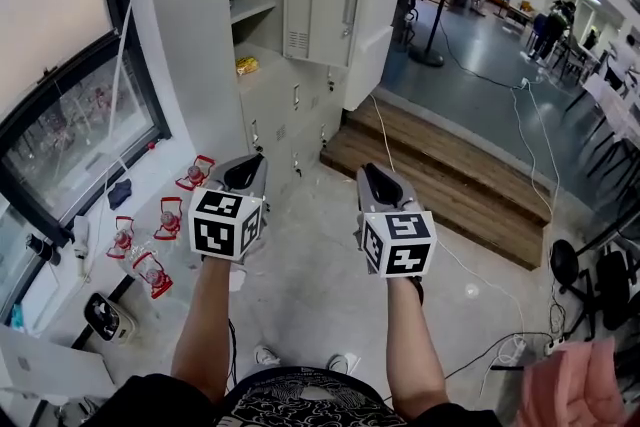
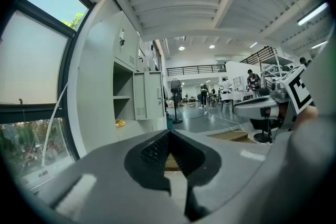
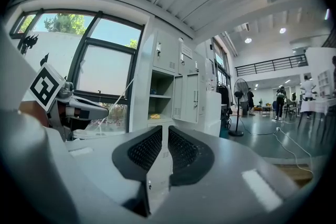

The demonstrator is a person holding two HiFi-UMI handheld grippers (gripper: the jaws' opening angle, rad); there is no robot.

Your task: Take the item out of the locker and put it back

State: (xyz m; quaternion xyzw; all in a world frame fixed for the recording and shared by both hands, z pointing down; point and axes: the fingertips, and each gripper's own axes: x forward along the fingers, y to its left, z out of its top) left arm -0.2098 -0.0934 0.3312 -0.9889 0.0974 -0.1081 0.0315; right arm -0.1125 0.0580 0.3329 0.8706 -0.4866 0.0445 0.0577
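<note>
In open locker, yellow item flat, left gripper closed, right gripper barely apart

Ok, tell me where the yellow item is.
In the head view the yellow item lies upper left, on the floor of the open locker compartment, beneath its shelf, left of the open door.

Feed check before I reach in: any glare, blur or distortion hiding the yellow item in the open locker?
Head view: sharp, evenly lit, yellow item clear in the locker. Left gripper view: strong fisheye bending, item tiny but visible. Right gripper view: same bending, bright window, item small, no glare on it.
</note>
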